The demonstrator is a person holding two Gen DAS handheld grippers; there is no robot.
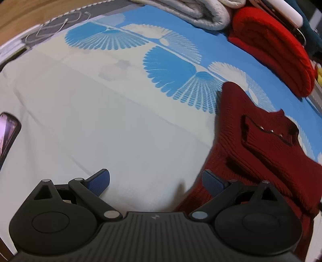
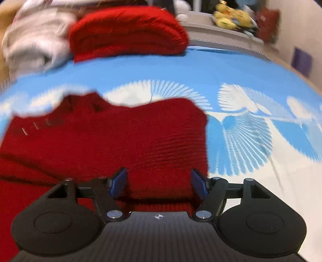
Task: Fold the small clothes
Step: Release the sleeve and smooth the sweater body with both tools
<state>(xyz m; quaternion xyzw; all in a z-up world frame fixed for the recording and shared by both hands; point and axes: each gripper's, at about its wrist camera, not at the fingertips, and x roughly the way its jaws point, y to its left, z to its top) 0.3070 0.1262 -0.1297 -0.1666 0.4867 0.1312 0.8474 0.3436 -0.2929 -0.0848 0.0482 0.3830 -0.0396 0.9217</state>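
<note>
A dark red knitted sweater lies spread on the blue and white bed sheet, at the right of the left wrist view. My left gripper is open and empty, over the white sheet just left of the sweater's edge. In the right wrist view the same sweater fills the lower left. My right gripper is open, its blue pads apart over the sweater's near right part. Nothing is held.
A folded bright red garment and a folded grey-white one lie at the back; they also show in the right wrist view. A phone lies at the far left. Yellow toys sit on a ledge behind.
</note>
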